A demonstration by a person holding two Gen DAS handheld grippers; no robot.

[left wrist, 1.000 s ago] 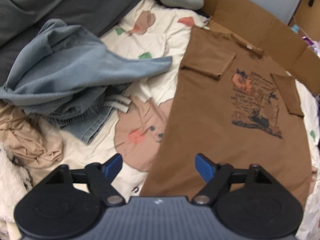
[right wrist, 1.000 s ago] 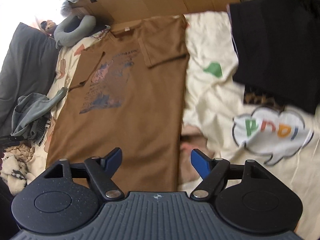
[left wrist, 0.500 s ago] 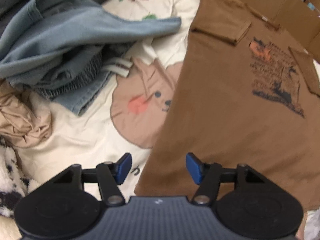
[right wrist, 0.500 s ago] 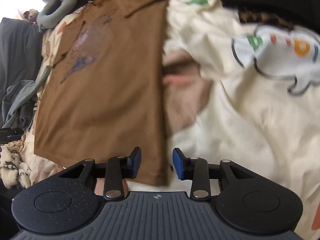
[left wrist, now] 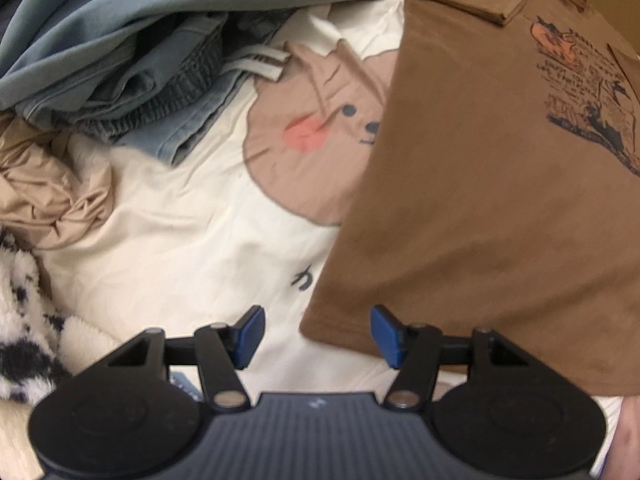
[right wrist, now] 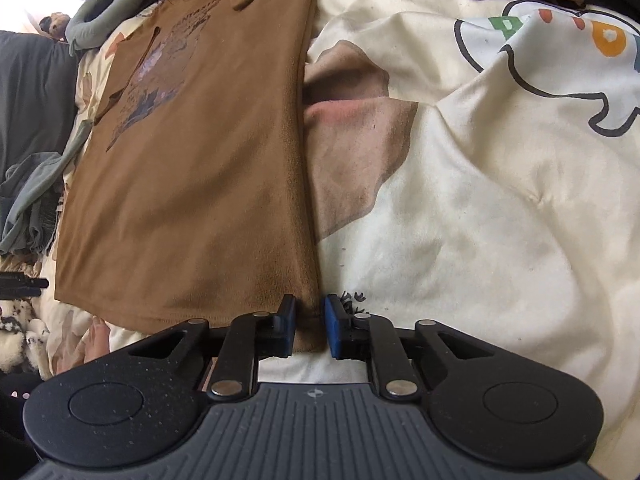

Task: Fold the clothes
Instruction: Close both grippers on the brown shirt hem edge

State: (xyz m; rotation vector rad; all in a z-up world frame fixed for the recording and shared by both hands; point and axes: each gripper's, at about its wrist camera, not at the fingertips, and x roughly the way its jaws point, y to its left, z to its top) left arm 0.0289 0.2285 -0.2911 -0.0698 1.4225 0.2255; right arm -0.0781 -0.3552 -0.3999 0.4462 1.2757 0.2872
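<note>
Folding was partway along: the brown short-sleeved cotton T-shirt with a dark printed graphic lay flat, print up, on the cream cartoon-print bed cover, both sleeves already turned in over the chest. Judged remaining: the lengthwise fold, hem up toward collar, then the other garments.

Shirt's long axis ran away from both cameras, collar at the far end by the cardboard, hem nearest the claws.

Left claw stood apart over the hem's left corner; corner sat between the blue pads, no contact seen. Right claw was closing, jaws nearly together, the hem's right corner between them; pads looked just shy of pinching the fabric, so not yet a firm hold.

Unfolded pile of a blue-grey sweatshirt and denim sat to the shirt's left, crumpled tan fabric beside it.
</note>
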